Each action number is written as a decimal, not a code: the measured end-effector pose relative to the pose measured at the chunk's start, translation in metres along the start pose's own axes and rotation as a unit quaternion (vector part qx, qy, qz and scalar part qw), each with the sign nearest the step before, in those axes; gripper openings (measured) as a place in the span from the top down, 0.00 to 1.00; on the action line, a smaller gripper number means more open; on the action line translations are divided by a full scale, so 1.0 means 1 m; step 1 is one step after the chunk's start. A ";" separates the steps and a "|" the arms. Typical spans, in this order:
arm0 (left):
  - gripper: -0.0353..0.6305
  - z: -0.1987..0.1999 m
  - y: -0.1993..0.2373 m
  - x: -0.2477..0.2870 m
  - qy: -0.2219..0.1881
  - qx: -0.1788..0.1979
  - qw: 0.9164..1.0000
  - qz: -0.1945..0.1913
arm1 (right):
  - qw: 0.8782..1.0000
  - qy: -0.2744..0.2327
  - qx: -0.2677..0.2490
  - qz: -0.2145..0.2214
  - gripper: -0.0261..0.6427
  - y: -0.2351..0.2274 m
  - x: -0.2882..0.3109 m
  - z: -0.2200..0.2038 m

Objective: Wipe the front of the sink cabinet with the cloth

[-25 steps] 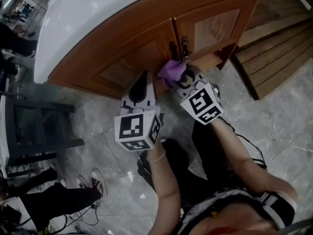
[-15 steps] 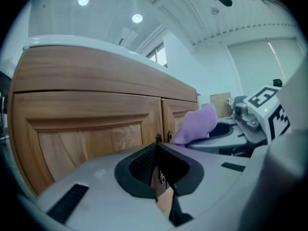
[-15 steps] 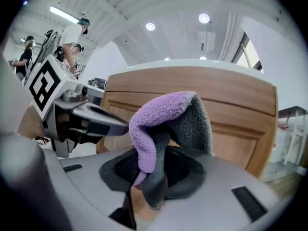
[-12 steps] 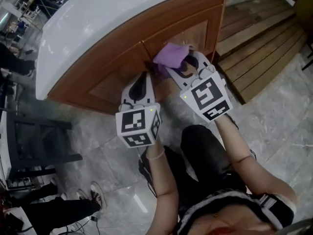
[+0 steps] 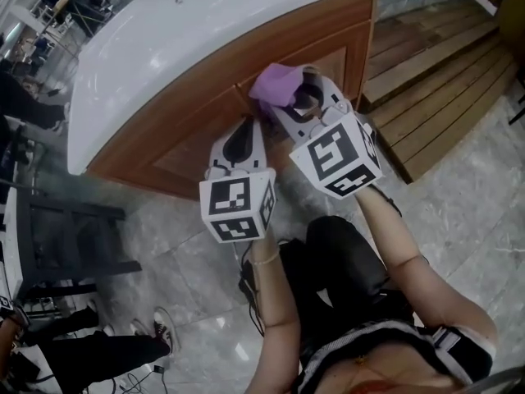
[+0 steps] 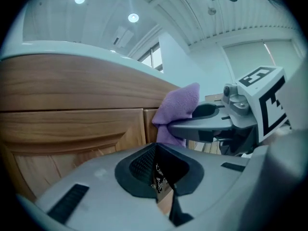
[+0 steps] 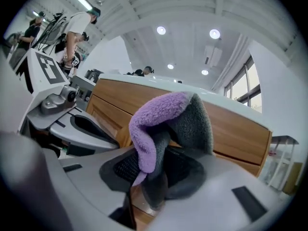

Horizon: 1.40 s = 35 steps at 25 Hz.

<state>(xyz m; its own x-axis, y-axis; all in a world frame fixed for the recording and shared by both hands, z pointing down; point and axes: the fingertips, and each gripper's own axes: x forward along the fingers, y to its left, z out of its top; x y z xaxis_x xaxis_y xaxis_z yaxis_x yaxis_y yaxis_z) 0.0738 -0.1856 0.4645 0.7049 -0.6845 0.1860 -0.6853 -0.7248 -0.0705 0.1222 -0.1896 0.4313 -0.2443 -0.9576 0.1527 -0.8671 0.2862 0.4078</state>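
**A:** From the head view, where does everything sit?

**B:** The right claw (image 5: pixel 294 98) is clamped on the purple cloth (image 5: pixel 276 84), which bunches ahead of its tips against the upper part of the cabinet front (image 5: pixel 176 150), just under the white countertop (image 5: pixel 205 31). The left claw (image 5: pixel 242 135) hangs just beside it, lower, and also points at the wood.

**A:** And the left gripper view?

**B:** Its jaws are drawn together with nothing between them. The cloth (image 6: pixel 179 109) is up and to its right.

**A:** The right gripper view?

**B:** The jaws pinch only a lower fold of the cloth (image 7: pixel 161 124). The rest stands loose above the tips, with wood beyond. I cannot tell how firmly it presses.

**A:** What could go wrong?

**B:** With so small a bite, I judge that drag along the wood could tug the cloth free. If the loose part folds back, bare jaw tips might scrape the panel. A sideways stroke could also knock the left claw, since it is so near.
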 end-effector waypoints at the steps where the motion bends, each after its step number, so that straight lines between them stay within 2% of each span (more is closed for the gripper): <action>1: 0.95 -0.002 -0.003 0.001 0.002 0.003 1.000 -0.003 | 1.000 -0.003 -0.007 0.000 0.71 0.000 0.002 0.001; 8: 0.95 -0.020 -0.022 0.010 0.008 -0.008 1.000 -0.030 | 1.000 -0.017 -0.019 -0.009 0.71 -0.009 0.004 0.001; 18: 0.95 -0.024 -0.031 0.026 -0.006 -0.015 0.998 -0.056 | 0.999 -0.015 -0.026 -0.024 0.71 -0.014 0.009 -0.008; 25: 0.95 -0.033 -0.035 0.027 0.008 -0.011 0.998 -0.064 | 0.999 0.001 -0.022 -0.039 0.71 -0.028 0.004 -0.018; 35: 0.95 -0.030 -0.040 0.032 0.000 -0.012 0.997 -0.073 | 0.997 0.031 -0.014 -0.074 0.71 -0.071 -0.008 -0.049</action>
<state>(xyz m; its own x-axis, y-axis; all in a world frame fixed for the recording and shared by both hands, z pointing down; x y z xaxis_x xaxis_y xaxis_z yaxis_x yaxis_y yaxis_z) 0.1183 -0.1767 0.5025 0.7973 -0.5719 0.1929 -0.5796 -0.8146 -0.0197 0.2070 -0.2007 0.4450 -0.0874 -0.9857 0.1441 -0.8785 0.1445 0.4553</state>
